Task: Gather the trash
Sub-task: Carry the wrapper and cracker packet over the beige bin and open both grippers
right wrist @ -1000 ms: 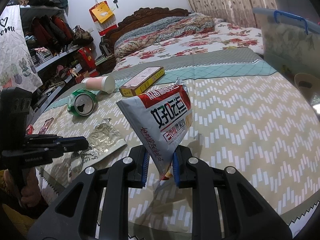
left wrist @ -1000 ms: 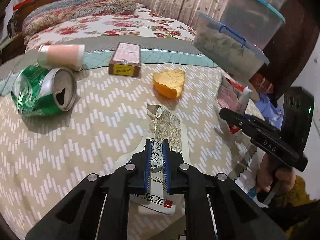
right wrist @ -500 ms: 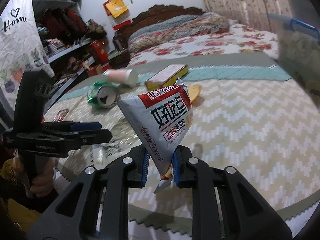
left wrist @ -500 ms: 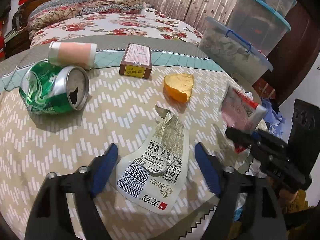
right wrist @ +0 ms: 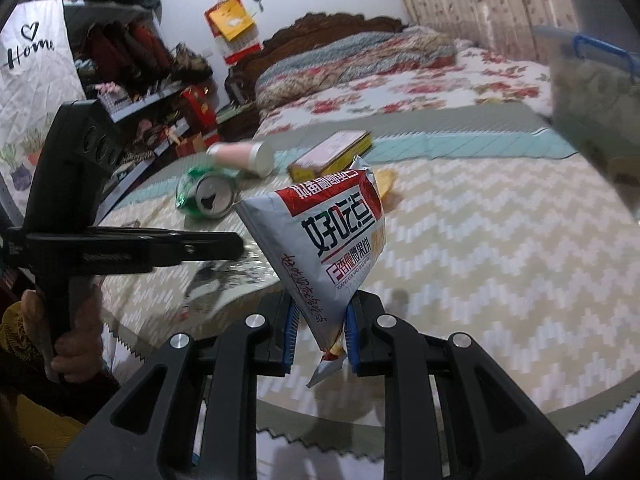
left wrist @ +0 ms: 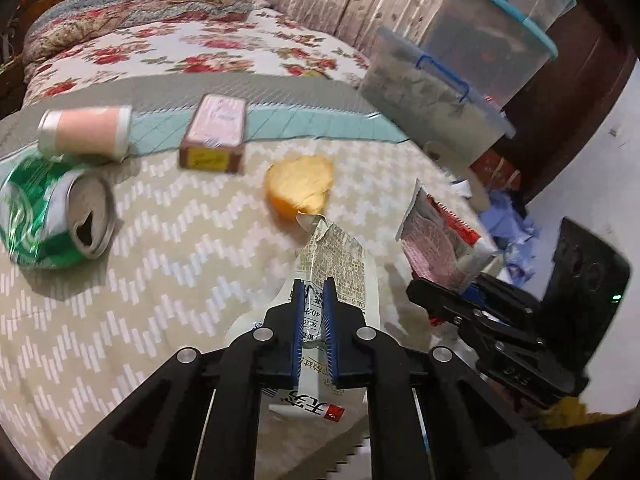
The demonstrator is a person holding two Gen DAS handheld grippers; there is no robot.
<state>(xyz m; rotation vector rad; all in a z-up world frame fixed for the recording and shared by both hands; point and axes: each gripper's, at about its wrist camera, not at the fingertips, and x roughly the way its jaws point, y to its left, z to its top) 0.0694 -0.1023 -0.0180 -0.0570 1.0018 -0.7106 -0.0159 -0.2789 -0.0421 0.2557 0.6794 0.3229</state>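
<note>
A crumpled white printed wrapper [left wrist: 340, 256] lies at the near edge of the zigzag-patterned table. My left gripper [left wrist: 313, 284] is closing on it, its blue pads pinching the wrapper's middle. My right gripper [right wrist: 320, 312] is shut on the lower corner of a grey and red snack bag [right wrist: 332, 240] and holds it upright above the table. In the left wrist view that bag [left wrist: 432, 236] stands to the right of the wrapper. A crushed green can [left wrist: 52, 216], a pink paper cup [left wrist: 86, 132] on its side, a small box [left wrist: 216, 136] and an orange peel [left wrist: 300, 184] lie farther back.
Stacked clear storage bins [left wrist: 432, 96] stand at the right past the table. A bed with a floral cover [left wrist: 180, 48] runs behind it. Crowded shelves [right wrist: 132, 64] fill the left of the right wrist view. A hand [right wrist: 76, 344] grips the left tool's handle.
My left gripper opened wide over the wrapper, then closed on it again and rose a little. The right gripper kept its hold on the snack bag.
</note>
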